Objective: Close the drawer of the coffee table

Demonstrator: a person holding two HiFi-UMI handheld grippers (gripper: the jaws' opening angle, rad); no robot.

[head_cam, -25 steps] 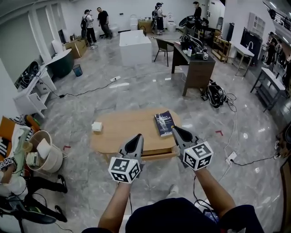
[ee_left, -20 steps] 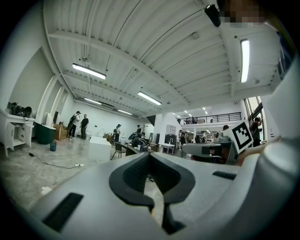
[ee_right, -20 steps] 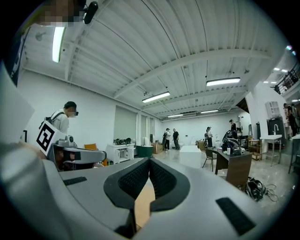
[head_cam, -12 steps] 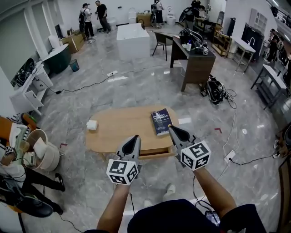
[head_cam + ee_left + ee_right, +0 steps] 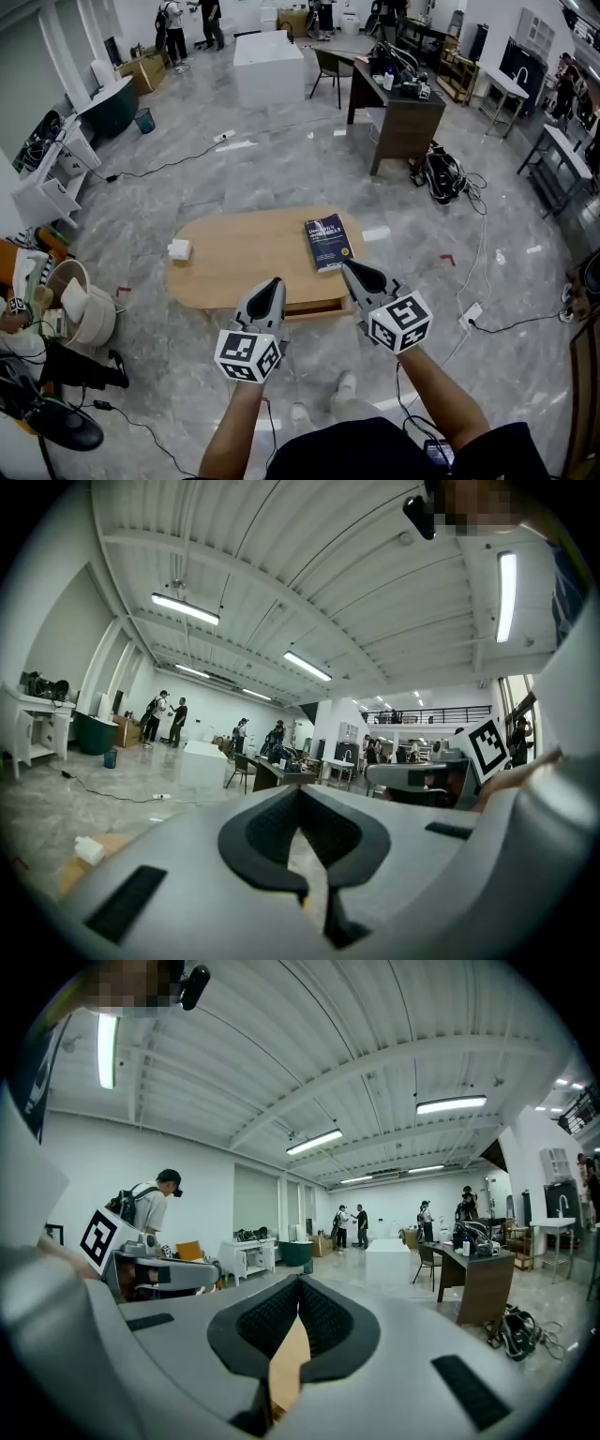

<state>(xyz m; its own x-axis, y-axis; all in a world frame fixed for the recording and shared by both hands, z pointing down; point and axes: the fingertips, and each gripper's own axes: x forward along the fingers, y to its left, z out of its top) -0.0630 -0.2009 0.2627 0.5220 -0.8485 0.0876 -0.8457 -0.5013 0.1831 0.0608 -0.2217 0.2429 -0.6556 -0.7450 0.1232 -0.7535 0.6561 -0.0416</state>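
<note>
Head view, lower centre: left tongs (image 5: 272, 283), right tongs (image 5: 348, 269) clenched empty near drawer (image 5: 315, 307) ajar; we judge it rigid, light-sliding; push flat front squarely.

I hold my left hand-held gripper (image 5: 270, 284) and my right hand-held gripper (image 5: 351, 270) out ahead of me, side by side but apart, forearms (image 5: 436, 394) bare and stretched forward. Each one's jaws are closed tip to tip.
</note>
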